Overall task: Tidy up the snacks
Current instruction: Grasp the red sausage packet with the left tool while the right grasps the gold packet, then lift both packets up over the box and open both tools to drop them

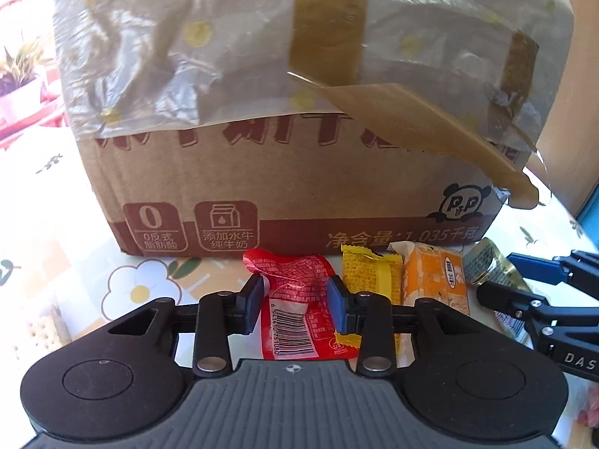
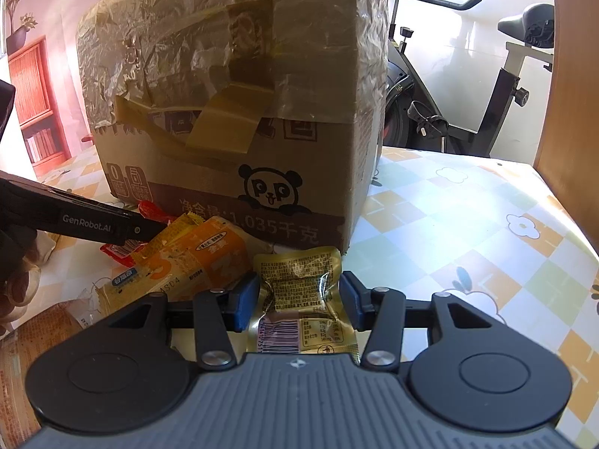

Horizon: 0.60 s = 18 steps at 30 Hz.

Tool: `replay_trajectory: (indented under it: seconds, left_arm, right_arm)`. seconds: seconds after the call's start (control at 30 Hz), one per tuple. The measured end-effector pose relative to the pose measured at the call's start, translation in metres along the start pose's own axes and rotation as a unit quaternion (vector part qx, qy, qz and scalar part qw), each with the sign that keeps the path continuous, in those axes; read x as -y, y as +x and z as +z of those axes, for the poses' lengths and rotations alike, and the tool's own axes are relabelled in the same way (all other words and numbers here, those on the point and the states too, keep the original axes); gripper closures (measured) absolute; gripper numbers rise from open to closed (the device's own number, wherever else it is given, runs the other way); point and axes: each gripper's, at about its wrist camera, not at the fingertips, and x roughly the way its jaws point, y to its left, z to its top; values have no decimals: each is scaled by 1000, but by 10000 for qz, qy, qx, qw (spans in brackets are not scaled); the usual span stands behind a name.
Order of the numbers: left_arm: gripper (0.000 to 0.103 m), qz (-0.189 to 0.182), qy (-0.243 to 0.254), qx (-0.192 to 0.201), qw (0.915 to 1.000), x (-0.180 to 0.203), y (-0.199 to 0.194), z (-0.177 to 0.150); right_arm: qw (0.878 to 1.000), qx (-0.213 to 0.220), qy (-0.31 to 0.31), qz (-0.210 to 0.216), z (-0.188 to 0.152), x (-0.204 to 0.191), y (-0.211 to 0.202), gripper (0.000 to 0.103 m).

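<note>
My left gripper [image 1: 294, 301] straddles the red snack packet [image 1: 299, 299] lying in front of the cardboard box [image 1: 284, 183]; both pads sit at the packet's sides, looks clamped. My right gripper [image 2: 299, 299] grips the gold packet [image 2: 299, 295], pads pressing its edges. The yellow packet [image 1: 368, 273] and orange packet [image 1: 430, 280] lie just beside the red one on the tablecloth [image 2: 468, 224]. Best to lift each packet straight up: the yellow wrapper touches my left pad and could drag along.
</note>
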Motion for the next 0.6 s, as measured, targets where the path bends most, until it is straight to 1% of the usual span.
replay_trajectory:
  seconds: [0.07,0.1,0.17,0.2,0.27,0.4,0.6]
  left_arm:
    - [64,41,28,0,10000,4,3,1]
    - [69,57,13,1,10000,4,2,2]
    - [72,109,-94,11,9999,6,-1,3]
    - [73,164,-49,26,9998,8,-4,2]
    - [75,225,74,133,9996,11,-14,-1]
    - [77,184,-56,311,9993,2,-39,-11]
    - [77,394,-132,713,9966,-15,-73,-16]
  right_arm:
    - [10000,15,15,-6,0,0,0,53]
    - [10000,14,19,0,0,0,0,53]
    - [10000,8,30,-4,0,0,0,53]
    - [10000,9,39,-6,0,0,-1,53]
    - [10000,15,55,-1,0,1,-1,53]
    - [9999,35,119,26,0,3,-1,53]
    - [9999,70,132,20,0,3,-3,53]
